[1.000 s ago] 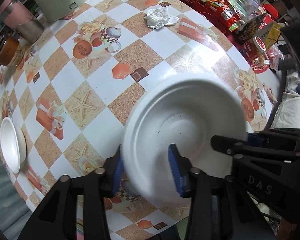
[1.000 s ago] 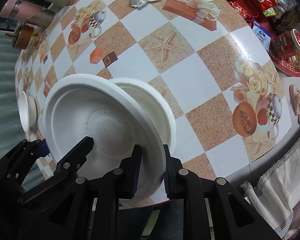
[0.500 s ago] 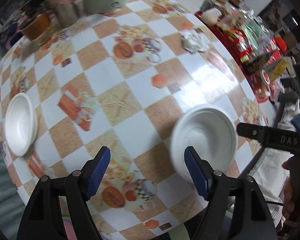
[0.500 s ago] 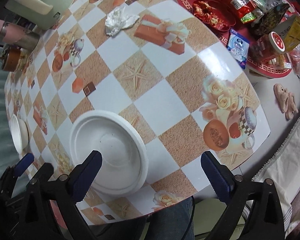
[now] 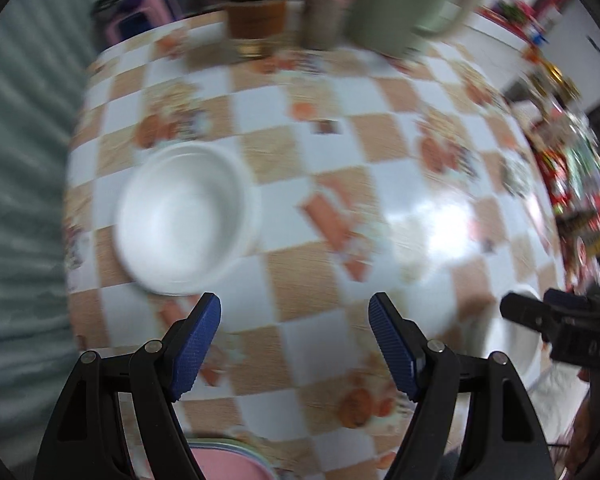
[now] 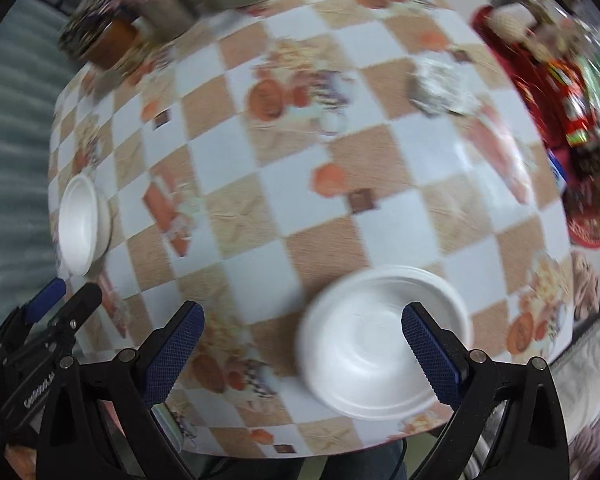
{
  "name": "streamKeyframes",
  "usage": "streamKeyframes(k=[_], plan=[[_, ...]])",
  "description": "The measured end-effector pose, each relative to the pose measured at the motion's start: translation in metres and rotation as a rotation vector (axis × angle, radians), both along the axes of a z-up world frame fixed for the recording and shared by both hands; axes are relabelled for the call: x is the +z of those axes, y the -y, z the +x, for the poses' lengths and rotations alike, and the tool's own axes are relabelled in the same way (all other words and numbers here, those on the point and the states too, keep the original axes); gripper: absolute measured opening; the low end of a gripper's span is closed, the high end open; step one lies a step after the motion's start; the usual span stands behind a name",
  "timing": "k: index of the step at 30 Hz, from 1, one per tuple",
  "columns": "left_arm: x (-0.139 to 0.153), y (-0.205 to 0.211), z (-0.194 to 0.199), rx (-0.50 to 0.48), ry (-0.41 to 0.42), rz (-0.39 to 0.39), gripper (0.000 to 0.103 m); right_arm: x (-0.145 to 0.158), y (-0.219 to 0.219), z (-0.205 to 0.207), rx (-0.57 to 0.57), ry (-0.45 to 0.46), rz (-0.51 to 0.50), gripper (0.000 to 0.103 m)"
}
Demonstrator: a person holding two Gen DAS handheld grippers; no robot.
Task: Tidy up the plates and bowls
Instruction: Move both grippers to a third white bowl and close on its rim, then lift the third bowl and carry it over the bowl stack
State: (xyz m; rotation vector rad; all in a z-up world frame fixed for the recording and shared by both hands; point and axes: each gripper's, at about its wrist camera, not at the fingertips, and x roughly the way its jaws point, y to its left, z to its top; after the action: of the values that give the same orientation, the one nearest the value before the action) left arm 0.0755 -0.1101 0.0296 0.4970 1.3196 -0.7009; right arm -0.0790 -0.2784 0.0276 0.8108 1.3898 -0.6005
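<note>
A small white bowl (image 5: 186, 218) sits on the checked tablecloth near the table's left edge; in the right wrist view the bowl (image 6: 80, 224) is far left. My left gripper (image 5: 294, 316) hangs open above the cloth, just right of and nearer than the bowl, with nothing between its fingers. The stacked white plates (image 6: 384, 344) lie near the table's front edge. My right gripper (image 6: 300, 320) stands wide open above them, its right finger over the plates' rim, not touching. The plates' edge (image 5: 516, 340) shows at the right of the left wrist view. Both views are motion-blurred.
At the back stand a green kettle (image 5: 404, 4), a pink tumbler (image 5: 328, 0) and an amber jar (image 5: 256, 20). A crumpled foil wad (image 6: 440, 84) and a red snack tray (image 6: 540, 72) are at the right. Something pink (image 5: 228, 460) lies below the left gripper.
Both grippers let go of the plate, which now rests on the other plate. Both opened and lifted. The left gripper swung left to beside the small bowl.
</note>
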Motion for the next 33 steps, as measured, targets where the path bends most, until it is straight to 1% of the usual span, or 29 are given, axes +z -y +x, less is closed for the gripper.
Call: streamKeyframes(k=[7, 10, 13, 19, 24, 27, 29, 30, 31, 32, 33], plan=[[-0.014, -0.048, 0.070, 0.193, -0.004, -0.006, 0.080, -0.014, -0.042, 0.084, 0.177, -0.015, 0.006, 0.100], [-0.021, -0.058, 0.091, 0.222, 0.018, 0.009, 0.080, -0.021, -0.055, 0.116, 0.228, -0.014, 0.008, 0.100], [-0.028, -0.063, 0.108, 0.231, 0.034, 0.018, 0.080, -0.028, -0.064, 0.143, 0.255, -0.007, 0.018, 0.100], [-0.049, -0.061, 0.133, 0.226, 0.025, 0.037, 0.080, -0.043, -0.070, 0.190, 0.268, -0.001, 0.019, 0.100], [-0.070, -0.053, 0.142, 0.193, 0.020, 0.081, 0.080, -0.059, -0.068, 0.214, 0.266, -0.014, 0.003, 0.100], [-0.081, -0.053, 0.148, 0.207, 0.012, 0.109, 0.079, -0.072, -0.069, 0.224, 0.267, -0.031, 0.005, 0.100], [-0.088, -0.056, 0.151, 0.221, -0.009, 0.119, 0.079, -0.078, -0.071, 0.228, 0.269, -0.036, 0.004, 0.100], [-0.092, -0.056, 0.152, 0.219, -0.030, 0.122, 0.079, -0.080, -0.072, 0.229, 0.271, -0.037, 0.002, 0.096], [-0.094, -0.057, 0.152, 0.216, -0.042, 0.128, 0.075, -0.082, -0.073, 0.230, 0.275, -0.036, 0.004, 0.083], [-0.098, -0.055, 0.152, 0.201, -0.066, 0.138, 0.069, -0.084, -0.074, 0.231, 0.282, -0.036, 0.010, 0.073], [-0.098, -0.055, 0.152, 0.195, -0.077, 0.122, 0.064, -0.087, -0.077, 0.233, 0.291, -0.044, 0.023, 0.057]])
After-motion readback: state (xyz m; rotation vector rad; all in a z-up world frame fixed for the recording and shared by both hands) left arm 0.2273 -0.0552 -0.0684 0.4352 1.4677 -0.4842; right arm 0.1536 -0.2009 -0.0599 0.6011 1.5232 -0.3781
